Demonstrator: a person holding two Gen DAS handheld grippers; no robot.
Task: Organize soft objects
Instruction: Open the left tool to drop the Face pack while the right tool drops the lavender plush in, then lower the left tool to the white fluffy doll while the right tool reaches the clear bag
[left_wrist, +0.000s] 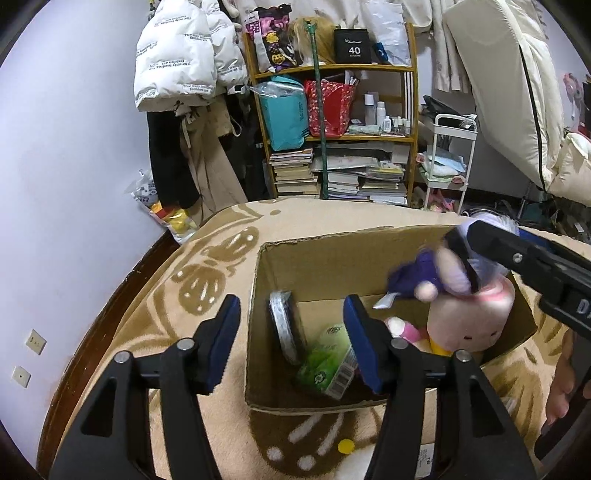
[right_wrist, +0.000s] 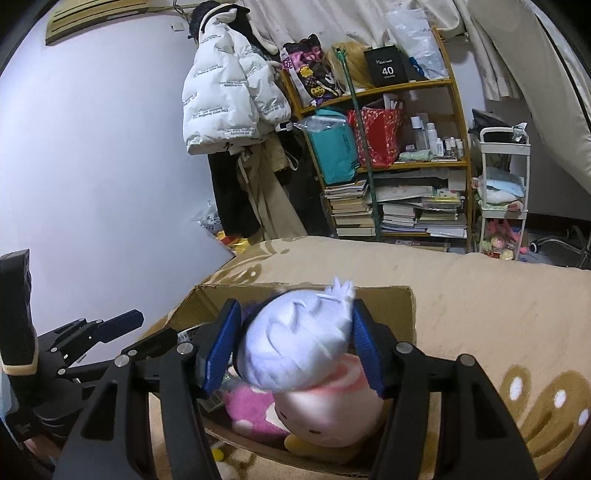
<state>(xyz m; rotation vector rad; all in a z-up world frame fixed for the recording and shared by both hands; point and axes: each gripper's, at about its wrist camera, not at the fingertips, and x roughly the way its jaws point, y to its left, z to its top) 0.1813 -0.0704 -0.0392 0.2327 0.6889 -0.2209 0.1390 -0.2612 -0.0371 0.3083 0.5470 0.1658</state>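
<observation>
An open cardboard box (left_wrist: 325, 258) sits on a beige patterned blanket. Inside lie a pink round-headed plush (left_wrist: 469, 325), a green packet (left_wrist: 328, 362) and a grey disc (left_wrist: 282, 325). My right gripper (right_wrist: 295, 347) is shut on a small doll with a white-haired head (right_wrist: 295, 343) and holds it over the box, above the pink plush (right_wrist: 332, 410). The doll's purple body (left_wrist: 421, 277) shows blurred in the left wrist view. My left gripper (left_wrist: 291, 343) is open and empty, over the box's near left edge.
A crowded wooden shelf (left_wrist: 332, 110) with books, bags and bottles stands beyond the bed. Coats (left_wrist: 184, 55) hang on the left. A white trolley (left_wrist: 448, 162) stands to the right. The blanket (right_wrist: 480, 314) spreads around the box.
</observation>
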